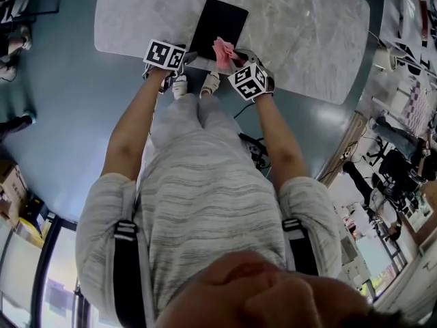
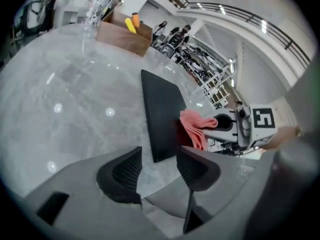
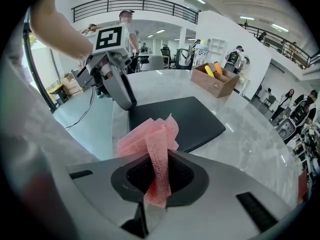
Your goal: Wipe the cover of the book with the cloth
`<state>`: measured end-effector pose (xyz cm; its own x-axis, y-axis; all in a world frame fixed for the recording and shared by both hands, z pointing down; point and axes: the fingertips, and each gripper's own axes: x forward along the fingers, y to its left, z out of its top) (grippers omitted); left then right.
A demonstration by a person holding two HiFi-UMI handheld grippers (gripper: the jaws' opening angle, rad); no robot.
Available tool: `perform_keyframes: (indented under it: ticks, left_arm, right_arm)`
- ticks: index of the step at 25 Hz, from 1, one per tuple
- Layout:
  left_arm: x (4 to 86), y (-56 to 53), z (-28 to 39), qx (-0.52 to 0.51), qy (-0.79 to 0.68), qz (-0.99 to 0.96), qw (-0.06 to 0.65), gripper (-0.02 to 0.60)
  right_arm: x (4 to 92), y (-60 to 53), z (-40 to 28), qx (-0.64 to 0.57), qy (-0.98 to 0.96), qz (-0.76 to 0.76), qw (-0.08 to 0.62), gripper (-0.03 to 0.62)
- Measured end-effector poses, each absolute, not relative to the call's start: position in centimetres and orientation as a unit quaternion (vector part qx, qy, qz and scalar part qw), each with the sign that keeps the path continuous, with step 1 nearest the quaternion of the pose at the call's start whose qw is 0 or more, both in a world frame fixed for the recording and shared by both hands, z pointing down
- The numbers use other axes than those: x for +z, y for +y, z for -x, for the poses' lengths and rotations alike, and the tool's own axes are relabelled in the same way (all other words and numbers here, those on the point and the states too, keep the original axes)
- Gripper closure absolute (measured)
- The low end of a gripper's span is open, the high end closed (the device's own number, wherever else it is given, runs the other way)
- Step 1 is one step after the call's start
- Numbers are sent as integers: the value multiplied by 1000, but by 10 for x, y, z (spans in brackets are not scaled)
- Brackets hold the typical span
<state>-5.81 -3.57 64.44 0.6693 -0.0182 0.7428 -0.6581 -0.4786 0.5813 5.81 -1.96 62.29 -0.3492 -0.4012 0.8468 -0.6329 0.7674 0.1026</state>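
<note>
Wiping looks about to start: the right gripper (image 3: 157, 176) pinches the pink cloth (image 3: 150, 139) at the near corner of the book (image 3: 180, 119); the left gripper (image 2: 159, 166) gapes empty beside it. Next, press down and sweep.

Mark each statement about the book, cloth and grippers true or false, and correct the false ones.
1. The right gripper is shut on the cloth. True.
2. The book lies open. False: it lies closed, with its dark cover up.
3. The left gripper clamps the book. False: its jaws stand apart and grip nothing.
4. The book rests on a grey marbled table. True.
5. The cloth is spread flat across the whole cover. False: it is bunched up in the right gripper's jaws.
</note>
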Motion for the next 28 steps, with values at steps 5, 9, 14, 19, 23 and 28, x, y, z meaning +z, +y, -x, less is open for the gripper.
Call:
perform_keyframes:
  ticks: [5,9,14,19,23,28]
  left_arm:
    - [646,-40,56,321,-216,-757,527,367]
    - [645,-34,45,306,-210,-745,554,368]
    - [652,-37,47,337,-231,-732,545,409]
    - [655,-39,53,345,-244,-725,544,467]
    - [650,-40,53,342,-252,-728,539,489]
    - [625,-50,40,333,-257,-758,498,504]
  right_arm:
    - [626,-21,-59,126,-812,-321,470,551]
    - [625,-21,-61,126,-813,-322,468,551]
    - [626,-22,-62,129,-814,-323,464,551]
    - [626,-20,-58,131,-818,-320,460,553]
    - [625,-20,-54,133,-821,-319,455,553]
    - [621,-21,-65,151,-818,-338,439,553]
